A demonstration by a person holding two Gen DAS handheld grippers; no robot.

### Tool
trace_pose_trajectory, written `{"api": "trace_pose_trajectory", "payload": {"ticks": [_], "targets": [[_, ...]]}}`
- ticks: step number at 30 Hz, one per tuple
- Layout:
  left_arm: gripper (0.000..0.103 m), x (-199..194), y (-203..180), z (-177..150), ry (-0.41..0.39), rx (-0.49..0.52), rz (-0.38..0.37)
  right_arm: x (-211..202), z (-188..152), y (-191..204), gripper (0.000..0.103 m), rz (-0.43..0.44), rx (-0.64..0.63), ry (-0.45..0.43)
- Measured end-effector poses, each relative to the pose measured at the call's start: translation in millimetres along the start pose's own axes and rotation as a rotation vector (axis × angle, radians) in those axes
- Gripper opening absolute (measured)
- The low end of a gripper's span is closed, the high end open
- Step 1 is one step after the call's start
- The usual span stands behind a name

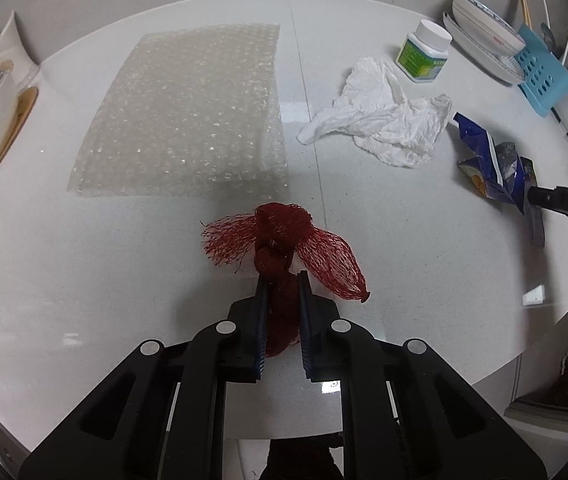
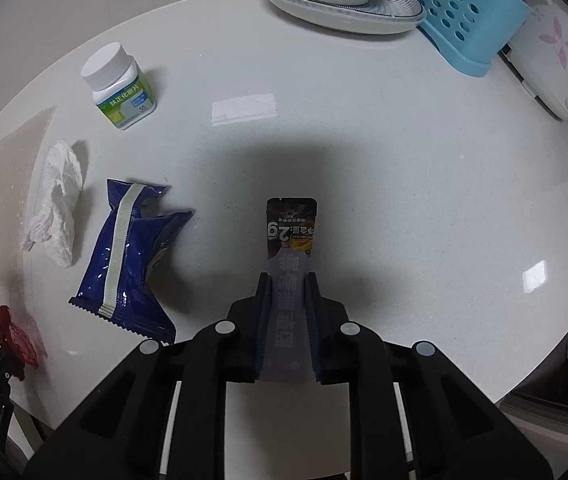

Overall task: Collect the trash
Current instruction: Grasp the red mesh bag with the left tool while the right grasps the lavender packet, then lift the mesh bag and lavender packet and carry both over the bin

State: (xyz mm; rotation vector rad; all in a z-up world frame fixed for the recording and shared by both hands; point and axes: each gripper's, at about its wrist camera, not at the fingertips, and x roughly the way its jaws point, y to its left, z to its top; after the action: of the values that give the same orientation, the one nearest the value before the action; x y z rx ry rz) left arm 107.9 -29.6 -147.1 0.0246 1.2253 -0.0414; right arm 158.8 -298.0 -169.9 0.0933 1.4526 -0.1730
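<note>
On the white table (image 1: 83,280), litter lies spread across the middle while dishes and holders keep to the edges, so the centre looks like the patch to clear. Largest is the bubble wrap (image 1: 187,112), lying flat and well apart from both tools. Next comes the crumpled tissue (image 1: 384,120), beside a small bottle (image 2: 119,88) that stands upright and capped, likely no trash. Just past the tissue, the blue wrapper (image 2: 123,256) lies creased on the table, near the right gripper (image 2: 288,280) yet untouched.

Smaller still, the red net (image 1: 279,248) is bunched between the pads of the left gripper (image 1: 281,280), which is clamped on its knotted middle; pinching there gathers the loose mesh so it should lift as one piece. Smallest, the sachet (image 2: 290,240) is pinched by one end in the right gripper's closed jaws, pointing steeply down, its free end reaching the table. No bin shows in either view.
</note>
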Motion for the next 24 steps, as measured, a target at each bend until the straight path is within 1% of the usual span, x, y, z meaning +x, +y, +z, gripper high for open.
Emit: {"api": "trace_pose_trajectory", "payload": {"ticks": [3, 5, 10, 15, 16, 19, 22, 24], "targets": [[0.013, -10.5, -4.9, -2.2, -0.031, -0.038, 0.006, -9.0, -0.1, -1.6, 0.016, 0.025, -0.049, -0.027], [0.013, -17.0, -8.8, -5.9, -0.055, -0.068, 0.032, -15.5, -4.8, -5.0, 0.016, 0.039, -0.095, -0.043], [0.013, -26.2, -13.8, -18.0, -0.083, -0.196, 0.042, -29.1, -12.4, -17.4, 0.016, 0.093, -0.177, -0.066], [0.013, -38.1, -27.4, -37.8, -0.097, -0.268, 0.071, -41.4, -21.9, -29.7, 0.016, 0.126, -0.276, -0.093], [0.013, -43.2, -30.5, -45.2, -0.101, -0.279, 0.075, -39.2, -20.8, -35.1, 0.016, 0.134, -0.288, -0.092], [0.013, -52.4, -39.3, -57.4, -0.113, -0.286, 0.075, -48.8, -35.1, -42.0, 0.016, 0.156, -0.313, -0.098], [0.012, -60.3, -46.3, -68.7, -0.123, -0.273, 0.071, -63.8, -55.7, -38.5, 0.016, 0.169, -0.325, -0.118], [0.012, -64.8, -49.5, -75.7, -0.132, -0.255, 0.064, -68.7, -63.7, -35.6, 0.016, 0.178, -0.327, -0.131]]}}
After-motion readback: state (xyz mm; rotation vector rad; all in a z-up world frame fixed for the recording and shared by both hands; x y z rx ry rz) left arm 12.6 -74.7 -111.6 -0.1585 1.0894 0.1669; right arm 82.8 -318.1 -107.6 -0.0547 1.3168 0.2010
